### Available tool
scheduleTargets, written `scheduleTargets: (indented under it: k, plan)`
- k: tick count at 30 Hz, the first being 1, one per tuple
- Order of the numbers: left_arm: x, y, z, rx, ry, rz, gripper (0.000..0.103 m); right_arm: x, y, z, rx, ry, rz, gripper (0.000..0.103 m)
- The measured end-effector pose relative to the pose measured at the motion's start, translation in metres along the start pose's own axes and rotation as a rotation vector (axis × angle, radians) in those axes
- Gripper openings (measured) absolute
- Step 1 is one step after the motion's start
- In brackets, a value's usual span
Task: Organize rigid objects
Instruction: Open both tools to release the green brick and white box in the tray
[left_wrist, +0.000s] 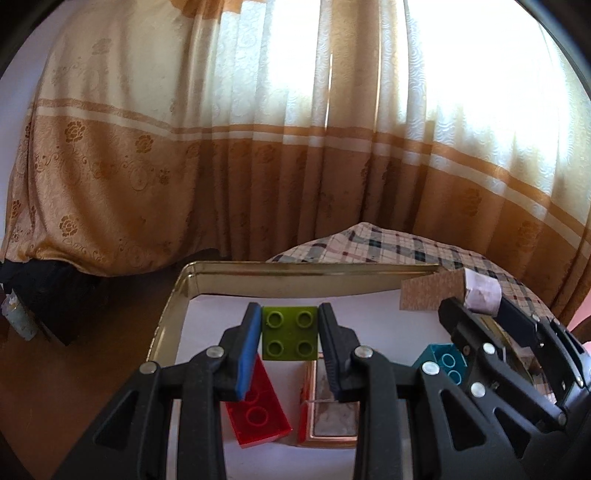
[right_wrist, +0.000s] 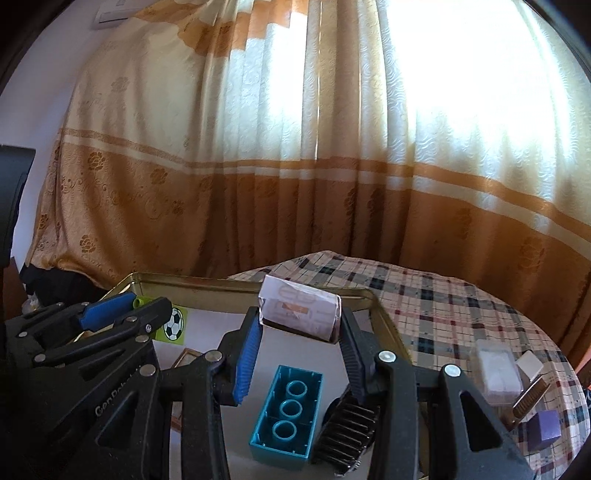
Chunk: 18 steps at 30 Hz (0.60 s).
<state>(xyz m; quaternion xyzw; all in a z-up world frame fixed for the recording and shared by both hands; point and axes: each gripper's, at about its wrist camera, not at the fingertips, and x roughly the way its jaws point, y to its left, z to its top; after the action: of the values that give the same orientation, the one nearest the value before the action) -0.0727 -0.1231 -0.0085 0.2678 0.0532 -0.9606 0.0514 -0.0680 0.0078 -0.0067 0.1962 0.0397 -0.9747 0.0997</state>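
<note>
Left gripper (left_wrist: 289, 334) clamps a green brick (left_wrist: 290, 334) and right gripper (right_wrist: 300, 319) clamps a small box (right_wrist: 300, 308) above the tray (left_wrist: 173, 317), where several bricks already lie, while some items wait outside.

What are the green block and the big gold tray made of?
The green block looks like hard plastic: smooth, solid colour, round moulded studs. The gold tray is probably thin metal, since its upturned rim shines and mirrors the light.
</note>
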Motion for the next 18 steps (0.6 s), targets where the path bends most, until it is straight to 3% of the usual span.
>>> scheduleTargets:
  k: [4, 8, 11, 13, 15, 18]
  plan:
    - [0.004, 0.001, -0.001, -0.008, 0.018, 0.042, 0.031, 0.008, 0.004, -0.001, -0.026, 0.044, 0.05, 0.046]
    - [0.006, 0.01, -0.003, -0.057, 0.03, 0.065, 0.035, 0.002, 0.004, -0.003, -0.033, 0.022, 0.007, 0.066]
    - [-0.002, 0.012, -0.004, -0.068, -0.005, 0.109, 0.069, -0.009, -0.006, -0.006, 0.006, -0.021, -0.026, 0.075]
    - [-0.011, 0.01, -0.005, -0.067, -0.05, 0.142, 0.098, -0.017, -0.016, -0.007, 0.038, -0.047, -0.043, 0.082]
    - [-0.016, 0.007, -0.005, -0.057, -0.084, 0.151, 0.103, -0.028, -0.026, -0.009, 0.075, -0.084, -0.081, 0.094]
    - [-0.014, 0.0, -0.006, -0.013, -0.059, 0.168, 0.103, -0.044, -0.036, -0.011, 0.122, -0.147, -0.159, 0.097]
